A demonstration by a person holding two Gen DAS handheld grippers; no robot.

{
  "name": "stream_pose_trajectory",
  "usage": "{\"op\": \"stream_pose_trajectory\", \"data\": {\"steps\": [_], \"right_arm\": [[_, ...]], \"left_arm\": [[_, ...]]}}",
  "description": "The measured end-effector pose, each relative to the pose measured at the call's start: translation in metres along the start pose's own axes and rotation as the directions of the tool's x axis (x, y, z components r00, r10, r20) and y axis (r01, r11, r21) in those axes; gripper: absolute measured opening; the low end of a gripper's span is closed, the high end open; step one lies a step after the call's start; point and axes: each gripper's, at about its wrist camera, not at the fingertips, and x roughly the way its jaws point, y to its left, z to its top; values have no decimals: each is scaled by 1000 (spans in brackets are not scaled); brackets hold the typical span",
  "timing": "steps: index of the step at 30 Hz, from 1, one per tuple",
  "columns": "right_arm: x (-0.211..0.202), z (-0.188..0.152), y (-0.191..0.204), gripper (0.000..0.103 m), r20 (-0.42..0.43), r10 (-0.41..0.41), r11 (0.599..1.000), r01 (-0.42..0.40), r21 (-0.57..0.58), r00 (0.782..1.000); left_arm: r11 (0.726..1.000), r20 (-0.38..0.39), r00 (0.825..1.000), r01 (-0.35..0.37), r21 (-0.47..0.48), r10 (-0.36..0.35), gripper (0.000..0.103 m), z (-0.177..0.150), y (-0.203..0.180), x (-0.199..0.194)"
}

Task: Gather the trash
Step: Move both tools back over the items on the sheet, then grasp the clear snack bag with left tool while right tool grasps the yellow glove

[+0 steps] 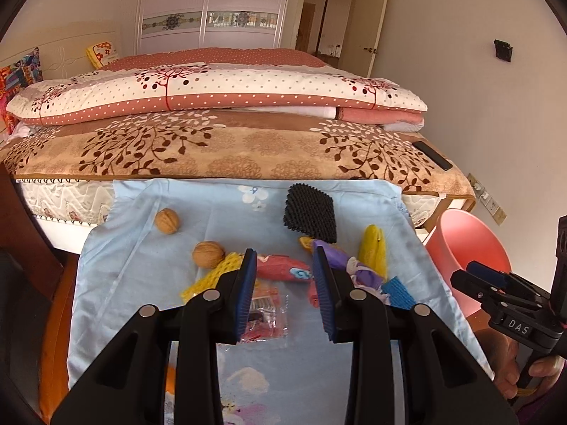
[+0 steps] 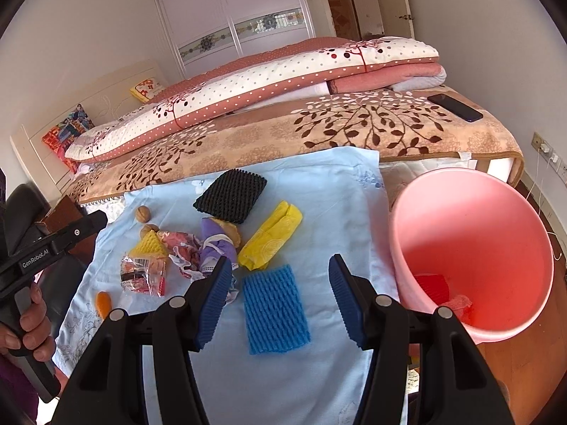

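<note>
Both grippers hang part-open and empty over a light blue cloth (image 2: 336, 191) strewn with trash.

Left gripper (image 1: 285, 294), its blue pads apart with nothing between them, hovers above a clear plastic wrapper (image 1: 264, 318) and a pink wrapper (image 1: 280, 267); to its left lie two walnuts (image 1: 167, 221) and a yellow foam net (image 1: 209, 276), with a purple wrapper (image 1: 333, 255) and a yellow wrapper (image 1: 372, 249) just to its right and a black foam net (image 1: 310, 212) farther back. Right gripper (image 2: 278, 299) also stands apart and grips nothing, with a blue foam net (image 2: 274, 310) lying on the cloth between its fingers. A pink bin (image 2: 471, 212) stands at the right beside the cloth, with red and pink scraps at its bottom.
</note>
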Motion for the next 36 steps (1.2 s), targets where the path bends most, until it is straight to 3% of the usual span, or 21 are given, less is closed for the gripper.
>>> {"op": "stream_pose_trajectory", "data": {"steps": [14,19,28,34,36], "right_arm": [[44,6,15,59,-69,31,998,-34,-43,997],[52,10,10,60,-76,27,999,-29,-28,997],[65,13,0,60,-103,7,1000,-8,-4,995],[73,16,-3,61,-119,5,1000,-3,14,993],[77,18,-4,62,-127,10,1000,-6,29,992]], "left_arm": [[990,-147,984,-114,-80,102,33,-35,54,28],[994,-173,984,-60,-96,42,33,-39,56,34],[995,-221,974,-64,-74,46,33,-44,50,63],[994,-192,981,-53,-93,35,33,-45,52,65],[995,-183,982,-51,-89,34,25,-46,52,63]]}}
